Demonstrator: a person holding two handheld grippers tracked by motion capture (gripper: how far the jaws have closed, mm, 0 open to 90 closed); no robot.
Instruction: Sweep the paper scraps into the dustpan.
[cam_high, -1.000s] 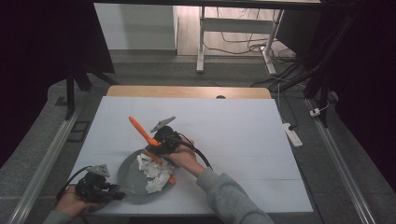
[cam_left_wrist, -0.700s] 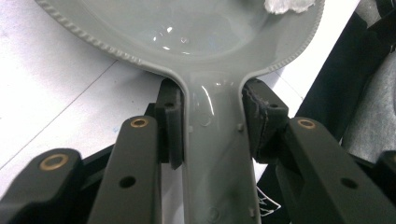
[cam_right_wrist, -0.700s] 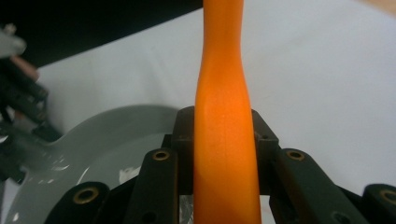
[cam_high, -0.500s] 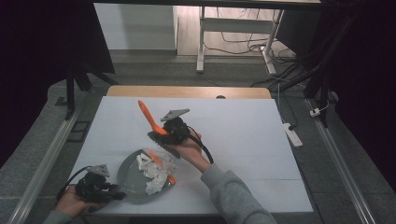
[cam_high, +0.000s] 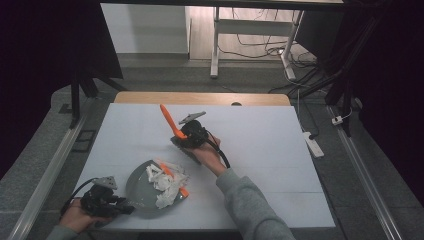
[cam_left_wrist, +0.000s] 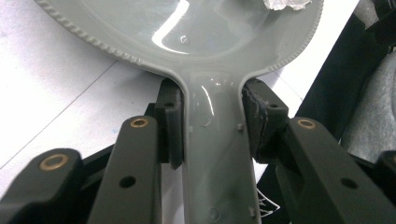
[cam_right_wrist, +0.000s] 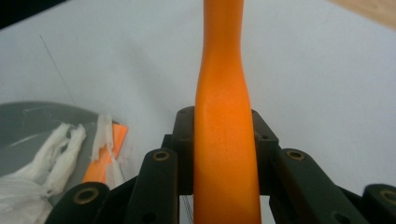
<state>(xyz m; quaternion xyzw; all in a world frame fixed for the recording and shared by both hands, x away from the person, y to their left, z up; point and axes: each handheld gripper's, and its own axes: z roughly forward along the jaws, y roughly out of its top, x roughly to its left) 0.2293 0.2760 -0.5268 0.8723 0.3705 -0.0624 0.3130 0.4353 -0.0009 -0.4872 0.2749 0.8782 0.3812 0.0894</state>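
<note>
Orange handle (cam_right_wrist: 223, 140) btwn right tongs (cam_right_wrist: 223, 154)

White table top (cam_high: 260, 145) with a wood strip (cam_high: 200, 98) showing along its far edge, small dark spot (cam_high: 236, 104) at that edge. Grey carpet-like floor (cam_high: 45, 150) around the table, metal rails either side: left rail (cam_high: 47, 172), right rail (cam_high: 370, 185). White power strip (cam_high: 313, 144) on the floor just right of the table, cables (cam_high: 280, 47) tangled on the lighter wood floor (cam_high: 200, 30) at the back. White-legged desk frame (cam_high: 216, 45) stands there, pale wall panel (cam_high: 145, 27) to its left. Black curtains both sides: left (cam_high: 45, 60), right (cam_high: 390, 75). Dark stand leg (cam_high: 76, 85) at far left. Lighting even, brightest on the table, edges of the room dark.
</note>
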